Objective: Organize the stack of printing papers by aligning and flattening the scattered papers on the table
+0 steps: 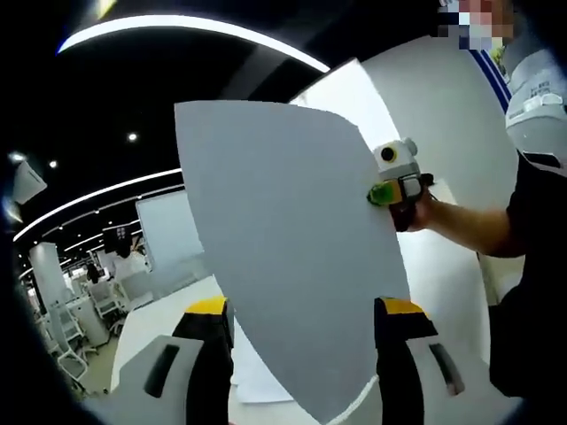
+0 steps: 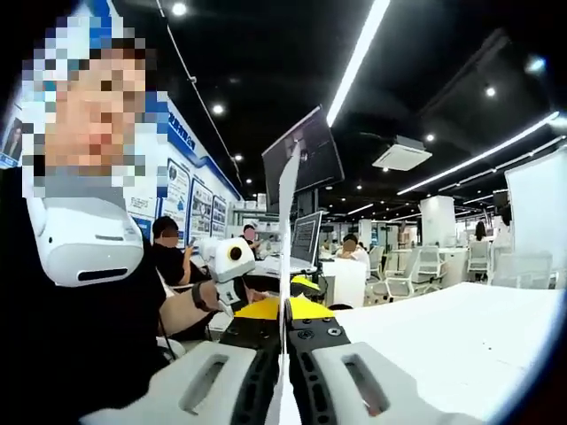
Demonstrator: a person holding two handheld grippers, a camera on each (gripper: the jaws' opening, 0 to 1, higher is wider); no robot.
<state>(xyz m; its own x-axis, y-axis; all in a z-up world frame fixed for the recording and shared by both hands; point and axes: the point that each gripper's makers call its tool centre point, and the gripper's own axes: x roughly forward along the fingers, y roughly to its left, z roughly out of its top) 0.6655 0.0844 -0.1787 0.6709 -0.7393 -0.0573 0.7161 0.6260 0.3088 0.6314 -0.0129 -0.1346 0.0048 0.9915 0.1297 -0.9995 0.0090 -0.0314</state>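
Two grippers pinch one paper sheet upright — left gripper seemingly clamped, right gripper clenched edge-on.

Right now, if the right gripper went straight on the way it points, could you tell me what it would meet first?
The right gripper is already shut on the sheet of paper, seen edge-on. Beyond it, the left gripper sits slightly left of that line, then a monitor, though depth is unclear.
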